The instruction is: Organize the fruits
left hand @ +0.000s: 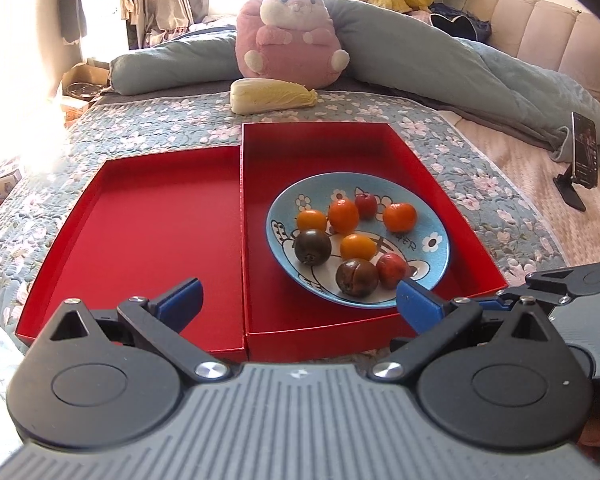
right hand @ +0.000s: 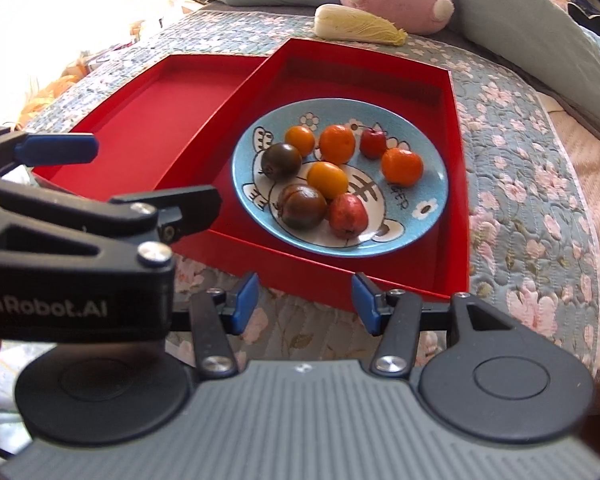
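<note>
Two shallow red cardboard trays are seen side by side on a bed with a flowery blue quilt. The left red tray holds nothing. Inside the right red tray a round blue plate with cartoon drawings is set, and the small fruits are gathered on it. Two round orange fruits, two yellow-orange little fruits, two dark brown-green round fruits and two small red fruits are counted there, close together.

The left tongs are held spread wide, low over the near edges of the trays, with nothing between the blue tips. The right tongs are also spread apart and hold nothing; they are kept just in front of the right tray's near wall.

A black phone on a stand is shown only by the left camera. The side of the left tongs is shown only by the right camera. A pale yellow cabbage and a pink plush toy are seen behind the trays in both views.
</note>
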`<state>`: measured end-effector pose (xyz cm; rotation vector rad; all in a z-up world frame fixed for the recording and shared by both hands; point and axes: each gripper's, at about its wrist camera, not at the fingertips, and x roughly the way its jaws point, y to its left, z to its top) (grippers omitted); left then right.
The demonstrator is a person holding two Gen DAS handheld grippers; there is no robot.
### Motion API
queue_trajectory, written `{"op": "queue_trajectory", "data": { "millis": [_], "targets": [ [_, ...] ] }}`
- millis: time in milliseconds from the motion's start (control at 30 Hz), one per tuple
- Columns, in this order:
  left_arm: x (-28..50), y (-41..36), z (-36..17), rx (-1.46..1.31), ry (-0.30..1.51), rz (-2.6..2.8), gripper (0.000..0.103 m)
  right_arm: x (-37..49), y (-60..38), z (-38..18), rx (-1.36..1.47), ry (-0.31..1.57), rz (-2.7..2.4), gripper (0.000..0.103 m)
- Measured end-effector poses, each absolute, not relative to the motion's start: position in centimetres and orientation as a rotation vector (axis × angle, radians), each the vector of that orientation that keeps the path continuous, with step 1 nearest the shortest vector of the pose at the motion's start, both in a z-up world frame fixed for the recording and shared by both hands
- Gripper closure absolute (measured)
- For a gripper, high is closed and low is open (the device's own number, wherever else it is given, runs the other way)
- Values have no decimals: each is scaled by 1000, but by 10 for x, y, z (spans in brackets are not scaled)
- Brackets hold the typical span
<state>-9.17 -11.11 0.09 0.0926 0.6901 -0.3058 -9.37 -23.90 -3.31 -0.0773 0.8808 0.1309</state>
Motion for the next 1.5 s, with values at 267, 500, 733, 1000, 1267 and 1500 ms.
{"op": "queue_trajectory", "data": {
  "millis": [267,500,733,1000,1267,1500],
  "targets": [
    [-87,-105,0,78,703,-290,0,-90,-226,-33,-101,908,194,48],
    [-90,-108,0,95,703,-299,0,-88,-225,-30,-90,919,204,48],
    [-92,-108,-1,97,705,-292,0,-86,-222,-30,-112,936,217,48],
    [-93,-110,-2,108,707,-301,0,-86,-223,-31,-133,963,226,48],
    [-96,-112,-3,122,709,-319,0,-87,-227,-28,-222,1000,263,48],
    [-96,-111,-3,122,710,-315,0,-79,-225,-18,-442,1037,357,48]
  ]
}}
